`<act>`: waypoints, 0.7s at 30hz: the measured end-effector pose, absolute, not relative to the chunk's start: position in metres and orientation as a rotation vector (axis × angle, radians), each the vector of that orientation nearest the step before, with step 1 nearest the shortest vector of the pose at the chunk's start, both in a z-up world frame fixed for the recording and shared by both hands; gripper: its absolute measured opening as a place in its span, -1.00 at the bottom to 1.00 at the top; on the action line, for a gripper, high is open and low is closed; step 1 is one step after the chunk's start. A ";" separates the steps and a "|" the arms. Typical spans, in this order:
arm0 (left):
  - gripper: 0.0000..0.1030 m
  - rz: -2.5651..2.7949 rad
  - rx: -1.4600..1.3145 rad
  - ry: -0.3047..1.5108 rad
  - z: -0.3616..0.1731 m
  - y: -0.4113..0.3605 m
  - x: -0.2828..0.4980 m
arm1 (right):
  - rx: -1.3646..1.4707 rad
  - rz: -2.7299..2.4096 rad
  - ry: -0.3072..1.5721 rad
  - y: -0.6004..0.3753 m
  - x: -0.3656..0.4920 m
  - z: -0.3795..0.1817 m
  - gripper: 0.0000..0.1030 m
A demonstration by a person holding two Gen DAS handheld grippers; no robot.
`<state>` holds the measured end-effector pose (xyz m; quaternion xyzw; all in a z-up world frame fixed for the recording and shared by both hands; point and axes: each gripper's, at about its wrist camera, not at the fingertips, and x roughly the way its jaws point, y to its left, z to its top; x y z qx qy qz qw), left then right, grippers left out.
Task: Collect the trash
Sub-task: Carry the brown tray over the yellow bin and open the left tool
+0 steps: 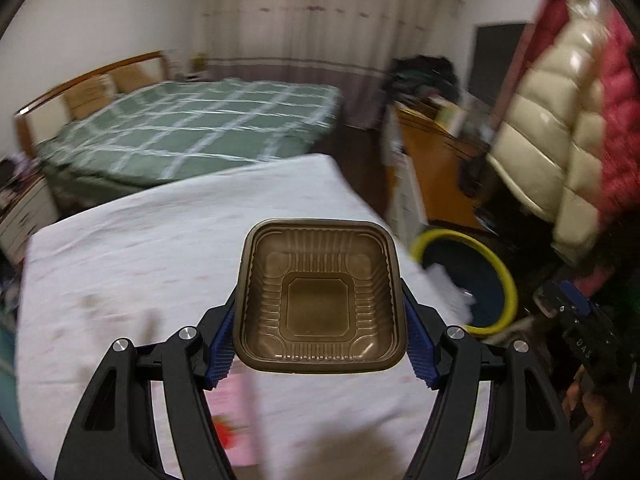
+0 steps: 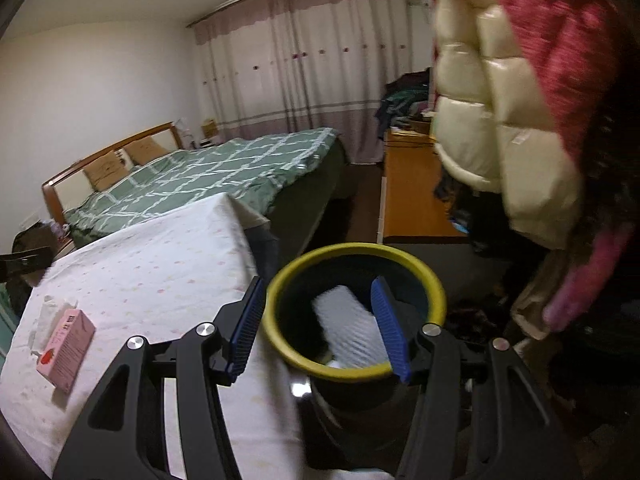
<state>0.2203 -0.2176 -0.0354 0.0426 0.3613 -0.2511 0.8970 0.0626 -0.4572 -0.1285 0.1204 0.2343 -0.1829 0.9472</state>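
Observation:
My left gripper (image 1: pixel 320 320) is shut on a brown ribbed plastic tray (image 1: pixel 320 300), with the blue pads (image 1: pixel 222 344) pressing its two sides. It is held open side toward the camera, above the white-clothed table (image 1: pixel 140 240). My right gripper (image 2: pixel 320 292) hangs open over a dark bin with a yellow rim (image 2: pixel 352 250). A white ribbed piece (image 2: pixel 344 320) lies inside the bin, below the fingers. A pink carton (image 2: pixel 66 346) lies on the table on top of white tissue (image 2: pixel 46 312). In the left wrist view the bin (image 1: pixel 500 264) stands off the table's right edge.
A bed with a green checked cover (image 2: pixel 224 168) stands beyond the table. An orange wooden cabinet (image 2: pixel 412 196) is right of the bed. Cream and pink padded jackets (image 2: pixel 500 100) hang close above the bin on the right. Curtains cover the far wall.

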 end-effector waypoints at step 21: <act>0.41 -0.775 0.301 0.894 -0.126 -0.489 0.236 | 0.359 -0.538 0.482 -0.538 0.000 -0.149 0.02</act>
